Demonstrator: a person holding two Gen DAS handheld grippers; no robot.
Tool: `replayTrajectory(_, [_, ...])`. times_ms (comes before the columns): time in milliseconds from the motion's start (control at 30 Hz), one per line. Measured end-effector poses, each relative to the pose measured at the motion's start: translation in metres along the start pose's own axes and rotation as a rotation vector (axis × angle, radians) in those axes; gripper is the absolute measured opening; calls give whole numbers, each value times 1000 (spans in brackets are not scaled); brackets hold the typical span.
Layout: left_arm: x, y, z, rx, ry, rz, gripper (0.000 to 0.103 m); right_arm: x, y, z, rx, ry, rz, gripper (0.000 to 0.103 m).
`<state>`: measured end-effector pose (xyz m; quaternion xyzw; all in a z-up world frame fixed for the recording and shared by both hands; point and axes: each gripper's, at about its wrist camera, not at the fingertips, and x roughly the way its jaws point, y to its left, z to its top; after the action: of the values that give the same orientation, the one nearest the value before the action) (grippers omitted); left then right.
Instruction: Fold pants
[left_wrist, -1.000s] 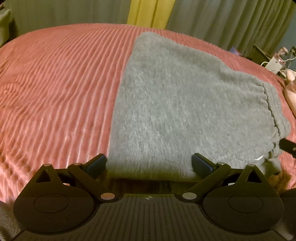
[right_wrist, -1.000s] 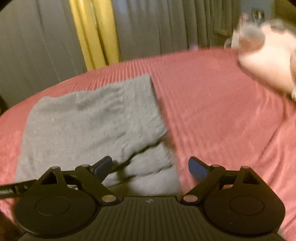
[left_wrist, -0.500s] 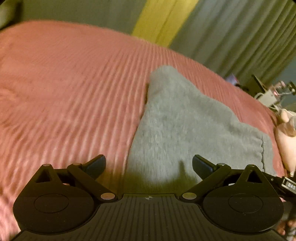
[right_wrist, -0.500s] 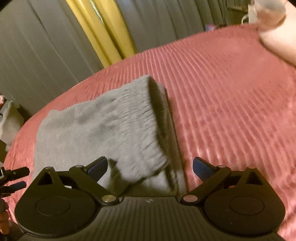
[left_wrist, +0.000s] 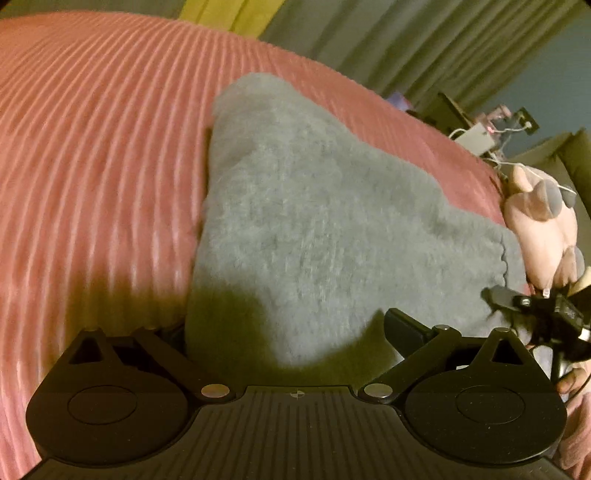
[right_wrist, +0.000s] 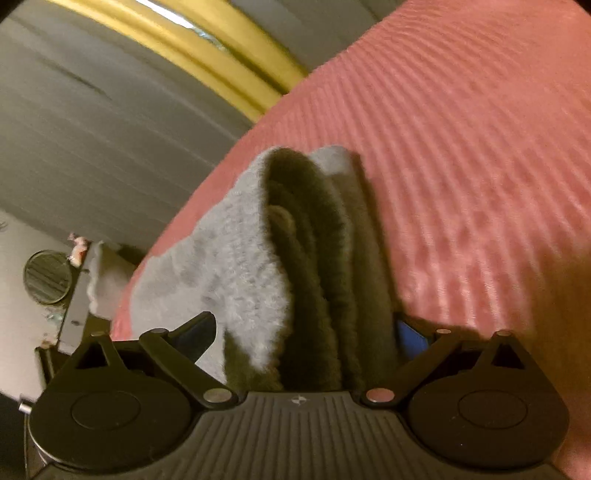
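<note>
On the bed (left_wrist: 92, 155), over a pink ribbed cover, the grey pants (left_wrist: 314, 229) lie already folded into a thick, multi-layer bundle. Right wrist view looks end-on at the stack: several soft layers, edges rounded, uppermost layer curling up and over.

Handling (judgement): fleecy knit, light, limp, no stiffness. Layers will slump and slide on each other if lifted by one ply. Not fragile. Fuzzy surface should give the pads good friction. Best hold: pinch the whole thickness at the near corners, one gripper per corner, so all layers travel together.

Left gripper (left_wrist: 284, 325): jaws spread wide, straddling the near edge of the bundle; left finger partly hidden beside the cloth, right finger (left_wrist: 404, 325) over it. No squeeze visible, so released.

Right gripper (right_wrist: 306, 328): jaws have just been closing slightly from their widest but stand wide apart. The layered end sits between them; pads not pressing as far as I can see.

Surface: soft cover, gives under load, ribs may drag the cloth.

Room: dim, grey curtains (left_wrist: 424, 48) with a yellow panel (right_wrist: 221, 48), plush toy (left_wrist: 539, 229) at the bed's far side.
</note>
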<state>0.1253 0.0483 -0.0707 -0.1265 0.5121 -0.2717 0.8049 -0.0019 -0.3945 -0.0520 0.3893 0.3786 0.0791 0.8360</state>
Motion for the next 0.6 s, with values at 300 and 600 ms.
replayTrajectory(300, [-1,6,5,-46,-74,-8,78,13,-7,4,13,-20,13,76])
replayTrajectory(600, [13,-13,3,25,-102,8,57,24,23,-4,6,-75,-97,81])
